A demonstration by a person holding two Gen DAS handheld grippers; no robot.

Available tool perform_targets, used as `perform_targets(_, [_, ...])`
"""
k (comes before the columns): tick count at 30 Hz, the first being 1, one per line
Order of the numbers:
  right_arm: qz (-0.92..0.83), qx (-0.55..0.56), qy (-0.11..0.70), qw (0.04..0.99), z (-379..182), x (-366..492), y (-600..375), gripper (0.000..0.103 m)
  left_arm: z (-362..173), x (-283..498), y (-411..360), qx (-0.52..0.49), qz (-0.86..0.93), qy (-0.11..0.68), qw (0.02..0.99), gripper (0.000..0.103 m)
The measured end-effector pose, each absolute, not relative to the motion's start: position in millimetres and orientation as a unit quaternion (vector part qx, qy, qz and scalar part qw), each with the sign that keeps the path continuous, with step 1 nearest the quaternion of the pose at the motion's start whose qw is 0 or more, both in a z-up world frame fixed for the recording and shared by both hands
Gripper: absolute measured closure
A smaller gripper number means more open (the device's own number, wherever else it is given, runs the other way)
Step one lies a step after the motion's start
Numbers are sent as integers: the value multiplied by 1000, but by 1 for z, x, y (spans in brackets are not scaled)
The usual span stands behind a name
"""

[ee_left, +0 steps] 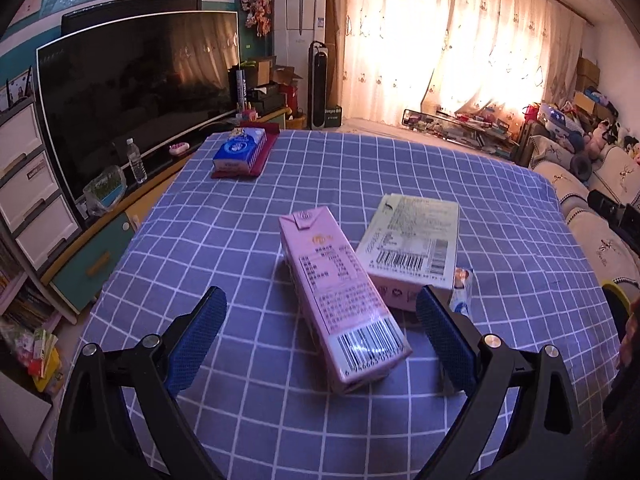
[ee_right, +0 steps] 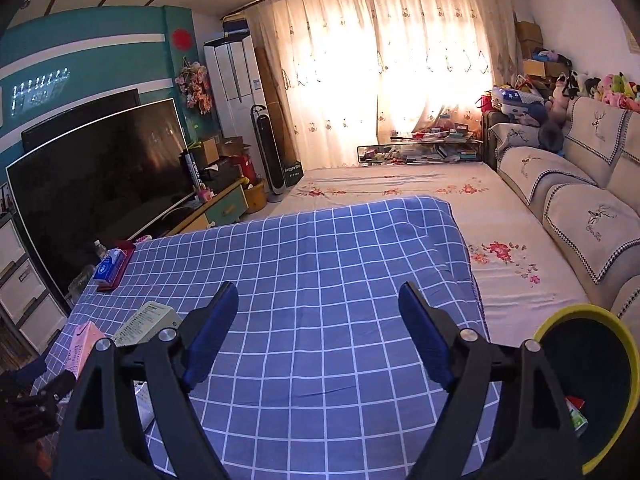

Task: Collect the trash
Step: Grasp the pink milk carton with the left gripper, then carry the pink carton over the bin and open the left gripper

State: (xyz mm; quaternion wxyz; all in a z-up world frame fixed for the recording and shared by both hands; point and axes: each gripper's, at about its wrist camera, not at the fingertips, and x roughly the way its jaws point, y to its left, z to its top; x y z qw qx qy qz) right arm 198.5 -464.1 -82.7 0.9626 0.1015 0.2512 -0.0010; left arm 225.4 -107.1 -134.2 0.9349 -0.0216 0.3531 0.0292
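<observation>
We hold the left gripper [ee_left: 320, 312] with jaws spread either side of the long pink drink carton [ee_left: 340, 300], which lies on the blue checked cloth [ee_left: 280, 184] against a pale flat box [ee_left: 412, 240], ready to close. The right gripper [ee_right: 318, 316] waits open and empty beside the yellow-rimmed black bin [ee_right: 560, 312], likely the drop point.
</observation>
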Motion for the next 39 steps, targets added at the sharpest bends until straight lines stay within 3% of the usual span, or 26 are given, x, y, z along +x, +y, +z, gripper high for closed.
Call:
perform_targets(5, [0, 101, 254, 962, -83, 198, -465, 25, -146, 230, -105, -31, 35, 377, 925, 15])
perform_targets(7, [1, 102, 257, 961, -84, 199, -465, 25, -153, 232, -102, -39, 34, 393, 918, 24])
perform_targets(10, [2, 102, 259, 960, -85, 200, -463, 25, -158, 233, -94, -46, 34, 399, 915, 29])
perform_targets(24, [10, 99, 274, 957, -89, 205, -456, 24, -156, 234, -43, -71, 49, 386, 918, 30])
perform_targets(26, [11, 99, 276, 956, -90, 205, -455, 24, -157, 236, -44, -77, 36, 388, 918, 34])
perform_targets(28, [12, 98, 276, 956, -89, 205, -454, 24, -157, 236, -44, -83, 22, 388, 918, 51])
perform_targets(29, [13, 99, 276, 956, -89, 205, -454, 24, -157, 237, -45, -84, 17, 387, 918, 54])
perform_targets(39, [16, 101, 277, 955, -89, 205, -453, 24, -113, 224, -54, -23, 15, 337, 941, 63])
